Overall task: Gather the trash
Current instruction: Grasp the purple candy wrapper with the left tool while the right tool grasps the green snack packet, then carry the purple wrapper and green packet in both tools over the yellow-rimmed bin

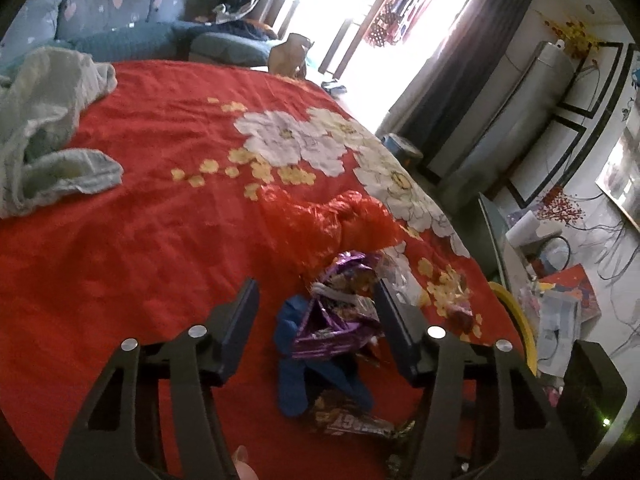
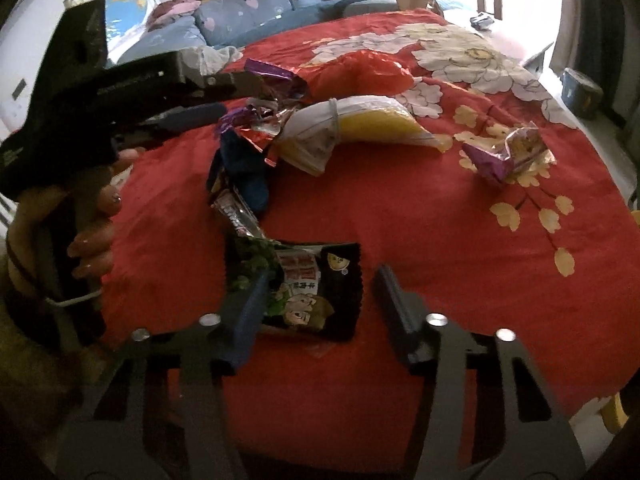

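Left wrist: my left gripper [image 1: 316, 296] fingers half-wide, straddling the purple foil wrapper [image 1: 334, 320] on the red floral bedspread [image 1: 160, 200]. Wrapper sits between the fingers, no pad contact visible; blue crumpled piece [image 1: 296, 360] just below it, so I expect to pinch the foil alone.

Right wrist: right gripper [image 2: 318, 290] fingers also part-open around the black snack packet [image 2: 308, 288]. Left finger overlaps its edge, right finger clear. Not gripped yet. More wrappers lie beyond the fingertips.

A purple wrapper [image 1: 334, 326] is framed between the parted jaws of the left tool [image 1: 316, 294], on a red flowered bedspread [image 1: 160, 200].
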Motion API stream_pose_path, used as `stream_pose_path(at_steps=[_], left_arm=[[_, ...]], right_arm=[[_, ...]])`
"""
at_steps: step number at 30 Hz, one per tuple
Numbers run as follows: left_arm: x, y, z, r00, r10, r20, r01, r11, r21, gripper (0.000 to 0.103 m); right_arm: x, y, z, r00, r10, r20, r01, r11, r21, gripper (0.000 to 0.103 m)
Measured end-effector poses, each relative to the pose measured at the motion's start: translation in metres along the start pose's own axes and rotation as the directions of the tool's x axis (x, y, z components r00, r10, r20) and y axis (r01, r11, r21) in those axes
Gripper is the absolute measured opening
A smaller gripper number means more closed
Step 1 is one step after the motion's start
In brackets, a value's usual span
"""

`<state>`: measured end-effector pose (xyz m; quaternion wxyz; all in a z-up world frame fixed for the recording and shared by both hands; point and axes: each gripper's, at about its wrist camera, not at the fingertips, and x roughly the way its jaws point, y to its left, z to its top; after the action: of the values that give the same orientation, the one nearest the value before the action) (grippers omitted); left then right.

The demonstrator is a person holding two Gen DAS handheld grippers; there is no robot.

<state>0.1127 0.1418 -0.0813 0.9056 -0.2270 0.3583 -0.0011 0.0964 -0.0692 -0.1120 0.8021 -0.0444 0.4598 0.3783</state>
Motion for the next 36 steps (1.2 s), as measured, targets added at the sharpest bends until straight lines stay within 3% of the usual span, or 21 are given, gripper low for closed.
stream_pose_path(at_steps=[1,5,9,15,19,24,25,36], left_arm=[[0.002,-0.001,-0.001,1.000,-0.005,-0.006,0.005,1.000,-0.001,0.055],[0.009,-0.003,-0.004,0.999,-0.024,-0.026,0.023,1.000,-0.002,0.050],[0.011,-0.005,-0.002,1.000,-0.012,-0.020,0.012,1.000,-0.005,0.050],[0.011,-0.017,0.008,1.000,0.009,0.012,-0.009,1.000,0.027,0.050],[0.018,-0.015,0.011,1.000,0.020,-0.015,-0.020,1.000,0.025,0.032],[0.011,-0.019,0.012,1.000,0.016,0.013,-0.017,0.999,0.044,0.027],[0.008,-0.020,0.013,1.000,0.010,0.024,-0.011,0.999,0.047,0.014],[-0.028,-0.038,0.026,0.992,-0.061,0.110,0.054,0.996,0.070,0.015]], right_arm=[[0.000,-0.001,-0.001,1.000,0.009,0.000,-0.009,1.000,0.005,0.032],[-0.003,-0.005,-0.001,1.000,0.014,0.005,-0.014,1.000,0.021,0.014],[-0.006,-0.008,0.001,1.000,0.025,0.005,-0.025,0.999,0.031,0.005],[-0.009,-0.010,0.003,1.000,0.021,0.011,-0.021,1.000,0.017,0.004],[-0.015,-0.012,0.002,1.000,0.018,0.017,-0.018,1.000,0.018,0.004],[-0.025,-0.018,0.005,0.999,0.012,0.035,-0.013,0.999,0.031,0.003],[-0.027,-0.019,0.007,0.999,0.010,0.041,-0.011,0.999,0.033,0.003],[-0.055,-0.027,0.019,0.992,-0.024,0.122,0.020,0.999,0.034,0.003]])
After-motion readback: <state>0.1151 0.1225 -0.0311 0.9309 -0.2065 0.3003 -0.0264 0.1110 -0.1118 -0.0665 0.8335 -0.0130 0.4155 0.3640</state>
